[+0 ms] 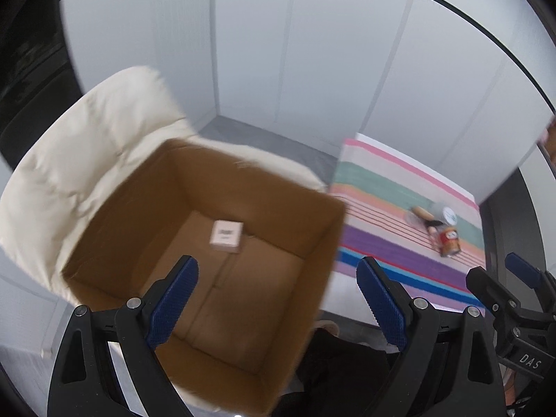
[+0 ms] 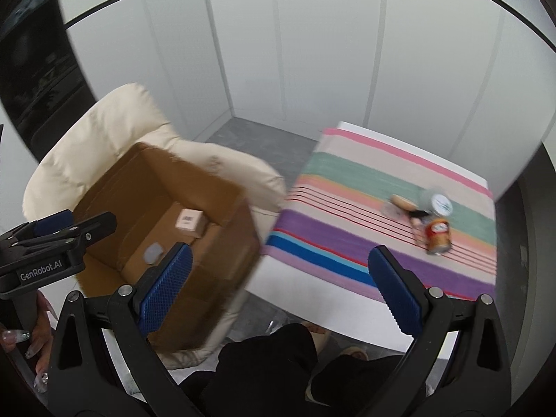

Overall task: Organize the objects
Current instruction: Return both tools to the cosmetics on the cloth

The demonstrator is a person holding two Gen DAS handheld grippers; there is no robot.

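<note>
Both tongs released and empty: left gripper [image 1: 278, 295] over cardboard box [image 1: 312, 239], right gripper [image 2: 281, 281] facing can [image 2: 438, 236] near table's [image 2: 312, 309] far right corner, presumably next to box

We see white walls [image 2: 312, 52] made of tall panels. The floor [image 2: 250, 135] is grey. A soft cream chair [image 1: 87, 146] stands beside a white tabletop [image 2: 295, 299] with a striped cloth [image 2: 347, 173].

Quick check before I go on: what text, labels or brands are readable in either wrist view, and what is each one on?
"GenRobot.AI": side of the left gripper, right wrist view.
"DAS": body of the right gripper, left wrist view.
Small white box in the cardboard box: dark print, blurred.
Orange can, white lid: labels unreadable.
</note>
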